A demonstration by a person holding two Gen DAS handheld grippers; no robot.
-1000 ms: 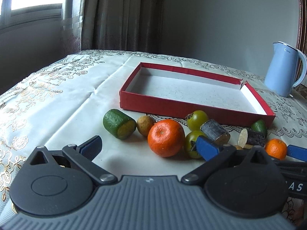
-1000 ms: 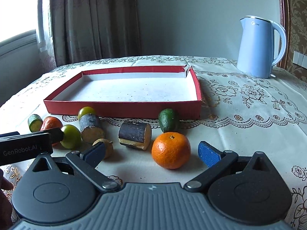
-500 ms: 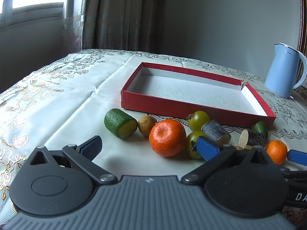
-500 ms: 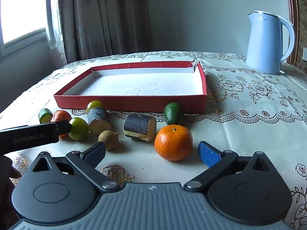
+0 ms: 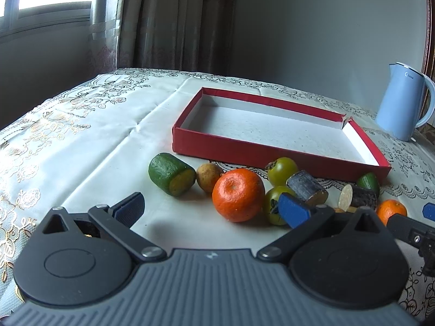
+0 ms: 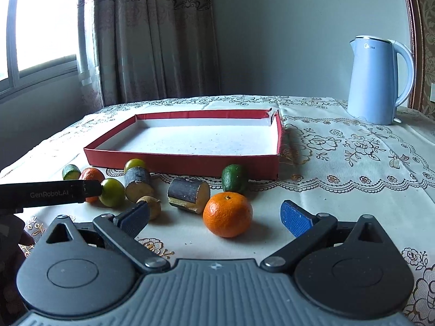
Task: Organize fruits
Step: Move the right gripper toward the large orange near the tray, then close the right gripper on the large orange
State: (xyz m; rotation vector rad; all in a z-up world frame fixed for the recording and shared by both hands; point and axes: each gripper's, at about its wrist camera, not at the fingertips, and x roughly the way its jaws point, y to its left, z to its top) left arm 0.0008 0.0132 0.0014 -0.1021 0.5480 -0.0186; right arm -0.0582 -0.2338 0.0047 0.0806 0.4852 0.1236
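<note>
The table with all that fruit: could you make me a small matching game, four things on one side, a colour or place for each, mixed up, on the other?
Things:
1. kettle
2. box
3. orange nearest the right tool
4. cut green piece in the left view

Descriptions:
A. red outside, nothing in it
B. on the cloth in front of the open fingers
C. pale blue, behind the box, to the right
D. leftmost of the fruit row

Pairs: 1-C, 2-A, 3-B, 4-D
</note>
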